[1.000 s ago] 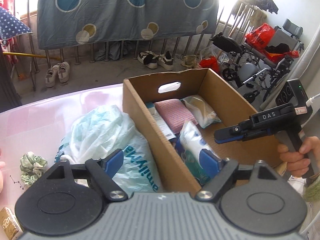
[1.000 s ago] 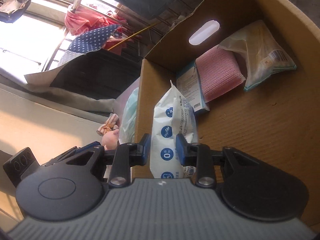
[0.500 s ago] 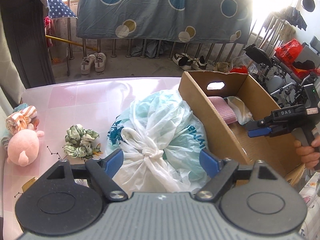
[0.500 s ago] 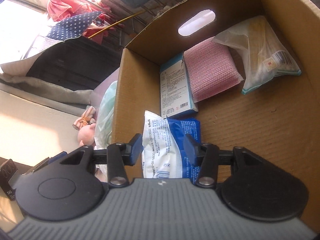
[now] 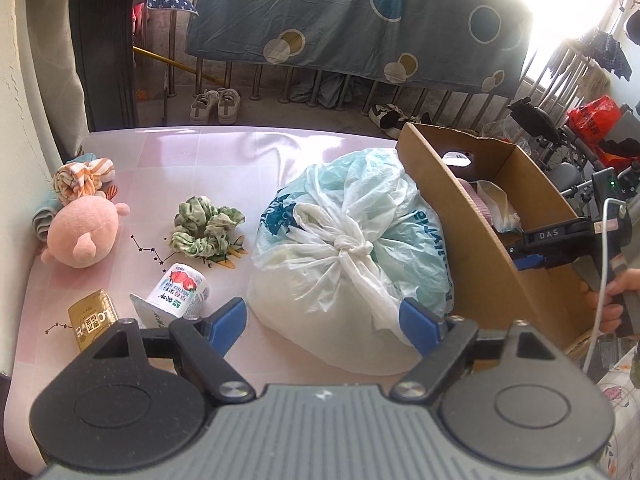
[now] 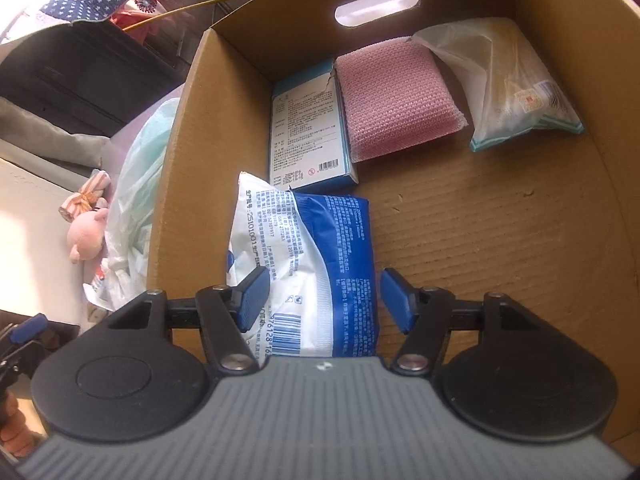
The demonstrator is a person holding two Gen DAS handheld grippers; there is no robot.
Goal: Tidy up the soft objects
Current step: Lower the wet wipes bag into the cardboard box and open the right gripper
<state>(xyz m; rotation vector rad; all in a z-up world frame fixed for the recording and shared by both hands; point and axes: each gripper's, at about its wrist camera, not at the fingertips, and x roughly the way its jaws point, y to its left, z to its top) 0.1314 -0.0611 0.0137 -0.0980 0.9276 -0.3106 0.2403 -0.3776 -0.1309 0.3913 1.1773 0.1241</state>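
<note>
Hovering my left gripper (image 5: 322,322) with its jaws wide apart and empty, I look down on the pink table (image 5: 224,152). At the far left of that view lie a striped rolled cloth (image 5: 82,176) and a pink plush toy (image 5: 82,236), then a green scrunchie (image 5: 204,230), with a small strawberry drink can (image 5: 180,290) low in the frame. The knotted plastic bag (image 5: 348,256) fills the centre, touching the cardboard box (image 5: 472,264) at the right.

My right gripper (image 6: 322,300) hangs inside that box, jaws apart, straddling the blue-and-white wipes pack (image 6: 312,256) without clamping it; the pack lies flat by the left wall. Beyond it sit a blue carton (image 6: 308,136), a pink sponge cloth (image 6: 396,100) and a clear packet (image 6: 516,96).

I judge the pack is placed. Next I would lift the right gripper clear and lower my left over the bag's knot.
</note>
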